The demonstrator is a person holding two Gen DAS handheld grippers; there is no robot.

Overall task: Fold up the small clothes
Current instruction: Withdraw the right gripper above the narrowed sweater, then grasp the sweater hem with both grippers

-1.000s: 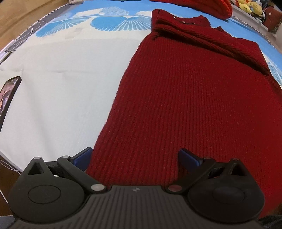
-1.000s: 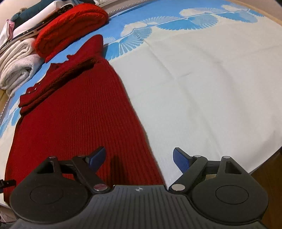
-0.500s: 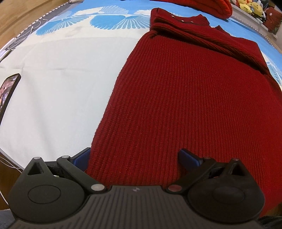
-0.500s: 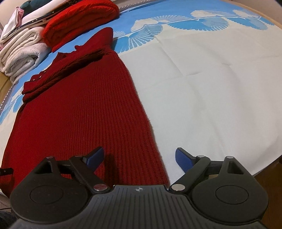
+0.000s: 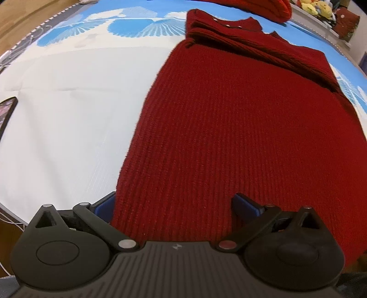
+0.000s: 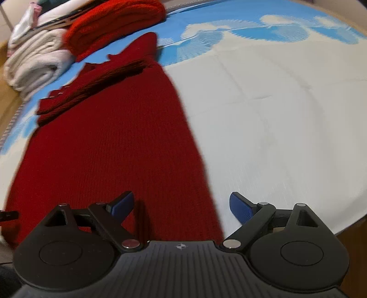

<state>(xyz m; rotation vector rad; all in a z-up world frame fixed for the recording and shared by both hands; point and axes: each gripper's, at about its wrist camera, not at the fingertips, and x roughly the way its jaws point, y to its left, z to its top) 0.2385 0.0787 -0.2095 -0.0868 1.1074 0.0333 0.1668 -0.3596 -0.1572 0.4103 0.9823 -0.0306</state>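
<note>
A dark red ribbed knit sweater [image 5: 229, 128] lies flat on the white and blue cloth, its sleeves folded across the top near the collar. My left gripper [image 5: 175, 202] is open and straddles the sweater's near left hem corner, its left finger off the edge on the cloth. In the right wrist view the sweater [image 6: 110, 146] fills the left half. My right gripper [image 6: 181, 205] is open over the near right hem corner, its right finger over the white cloth.
A folded bright red knit [image 6: 114, 20] and a stack of white towels [image 6: 34, 59] lie beyond the sweater. A phone [image 5: 6, 112] lies at the cloth's left edge. Plush toys [image 5: 316, 6] sit far right. The white and blue cloth [image 6: 275, 103] ends near both grippers.
Both grippers have moved forward and lower toward the sweater's near hem, staying open. The sweater has not moved.
</note>
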